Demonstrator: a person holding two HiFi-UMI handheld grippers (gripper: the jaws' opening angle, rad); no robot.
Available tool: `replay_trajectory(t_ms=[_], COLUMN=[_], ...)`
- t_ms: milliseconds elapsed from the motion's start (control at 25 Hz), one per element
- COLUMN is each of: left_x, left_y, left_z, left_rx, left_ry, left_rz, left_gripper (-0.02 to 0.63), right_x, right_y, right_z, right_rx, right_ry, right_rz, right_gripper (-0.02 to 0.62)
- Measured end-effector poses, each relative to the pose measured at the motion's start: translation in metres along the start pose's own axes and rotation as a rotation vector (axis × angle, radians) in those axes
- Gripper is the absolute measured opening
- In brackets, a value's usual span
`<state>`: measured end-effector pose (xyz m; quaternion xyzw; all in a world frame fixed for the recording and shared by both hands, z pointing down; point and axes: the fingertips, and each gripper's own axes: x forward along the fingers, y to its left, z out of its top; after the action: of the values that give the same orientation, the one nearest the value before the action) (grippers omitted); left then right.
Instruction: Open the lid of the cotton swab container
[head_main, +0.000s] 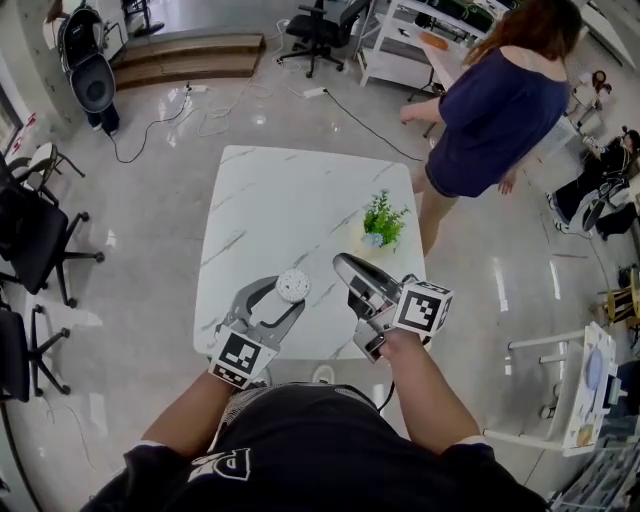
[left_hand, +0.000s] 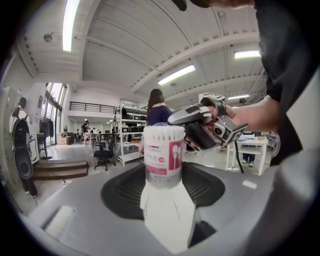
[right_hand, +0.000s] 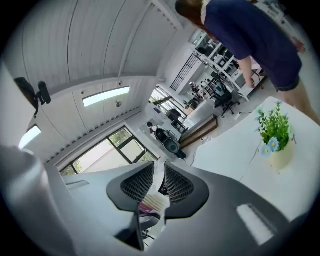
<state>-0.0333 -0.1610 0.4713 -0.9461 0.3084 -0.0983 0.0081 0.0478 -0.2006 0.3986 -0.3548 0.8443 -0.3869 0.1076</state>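
Observation:
The cotton swab container (head_main: 293, 286) is a clear cylinder with a pink label, standing upright near the table's front edge. My left gripper (head_main: 283, 297) is shut on its lower body (left_hand: 163, 155), one pad on each side. White swab tips show at its top, and I see no lid over them. My right gripper (head_main: 343, 265) hovers just right of the container and apart from it, rolled onto its side (left_hand: 172, 120). In the right gripper view its jaws (right_hand: 161, 175) stand nearly together with a thin slit. I cannot tell whether anything thin is pinched there.
The white marble table (head_main: 270, 200) carries a small potted plant (head_main: 383, 220) at its right side. A person in dark blue (head_main: 500, 100) stands past the table's far right corner. Black office chairs (head_main: 35, 240) stand at the left.

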Motion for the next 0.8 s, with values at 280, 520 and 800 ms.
replay_trajectory(t_ms=[280,520,800], left_x=[-0.001,0.000,0.002], left_y=[-0.001,-0.001,-0.001], left_z=[0.001,0.003,-0.005], left_rx=[0.008,0.009,0.011], left_ry=[-0.006,-0.003,0.014], left_rz=[-0.004,-0.005,-0.004], left_gripper=[0.281,0.281,0.281], right_x=[0.003,0.004,0.005], right_y=[-0.016,-0.022,-0.021], right_z=[-0.012,-0.018,-0.015], right_rx=[0.059,0.044,-0.012], right_ry=[0.001,0.020,0.026], right_rz=[-0.021,-0.039,-0.062], right_gripper=[0.055,0.049,0.049])
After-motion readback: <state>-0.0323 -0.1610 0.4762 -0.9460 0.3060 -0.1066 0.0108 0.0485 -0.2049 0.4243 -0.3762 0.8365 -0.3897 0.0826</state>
